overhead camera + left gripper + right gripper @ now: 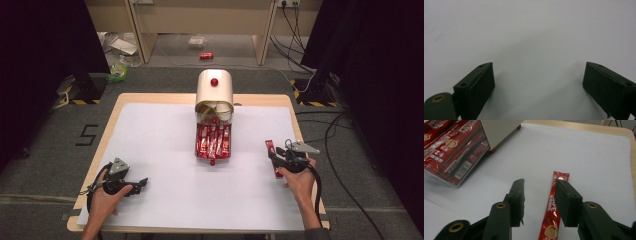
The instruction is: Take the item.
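Observation:
A single red stick sachet [270,146] lies flat on the white sheet at the right. My right gripper [280,155] rests over it, open. In the right gripper view the red stick sachet [551,203] lies between the jaws of my right gripper [540,183], close along the right-hand jaw, and neither pad presses on it. A cream dispenser [215,90] with a red knob stands at the back centre. Its clear tray [212,156] holds several more red sachets. My left gripper [142,182] rests near the front left, open, and the left gripper [537,75] has only bare white sheet between its jaws.
A white sheet [165,150] covers most of the wooden table [295,112]. The clear tray of sachets [449,155] and the dispenser's cream body [499,130] lie to the upper left in the right gripper view. Cables run on the floor at the right.

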`<control>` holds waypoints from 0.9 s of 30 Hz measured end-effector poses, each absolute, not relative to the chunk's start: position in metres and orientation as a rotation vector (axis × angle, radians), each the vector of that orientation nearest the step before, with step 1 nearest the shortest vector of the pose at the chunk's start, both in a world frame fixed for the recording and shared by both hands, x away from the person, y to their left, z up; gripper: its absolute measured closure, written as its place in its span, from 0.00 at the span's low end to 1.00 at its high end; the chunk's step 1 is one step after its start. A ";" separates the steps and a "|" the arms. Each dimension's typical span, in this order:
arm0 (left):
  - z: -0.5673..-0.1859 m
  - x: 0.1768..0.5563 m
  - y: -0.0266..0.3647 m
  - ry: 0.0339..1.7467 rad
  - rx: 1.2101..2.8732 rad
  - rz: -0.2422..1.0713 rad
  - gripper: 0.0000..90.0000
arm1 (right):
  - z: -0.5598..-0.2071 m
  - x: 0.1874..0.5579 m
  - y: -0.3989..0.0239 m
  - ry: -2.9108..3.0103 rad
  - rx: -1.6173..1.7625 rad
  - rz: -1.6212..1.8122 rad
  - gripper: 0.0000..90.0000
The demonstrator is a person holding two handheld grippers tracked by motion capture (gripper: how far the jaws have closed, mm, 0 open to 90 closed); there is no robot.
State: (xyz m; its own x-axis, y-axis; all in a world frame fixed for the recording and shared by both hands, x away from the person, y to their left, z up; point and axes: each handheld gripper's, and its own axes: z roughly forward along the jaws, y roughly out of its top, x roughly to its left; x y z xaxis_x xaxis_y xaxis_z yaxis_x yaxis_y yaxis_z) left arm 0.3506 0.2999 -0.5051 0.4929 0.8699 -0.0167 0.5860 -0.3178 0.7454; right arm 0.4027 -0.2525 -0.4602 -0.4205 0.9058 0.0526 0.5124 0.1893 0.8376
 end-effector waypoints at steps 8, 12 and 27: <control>-0.505 0.351 0.300 1.195 2.031 0.513 0.11 | -0.454 0.400 -0.241 2.022 1.297 1.144 0.53; -0.505 0.351 0.300 1.195 2.032 0.512 0.11 | -0.451 0.399 -0.236 2.020 1.281 1.156 0.50; -0.505 0.351 0.300 1.196 2.031 0.511 0.11 | -0.444 0.395 -0.226 2.020 1.247 1.180 0.47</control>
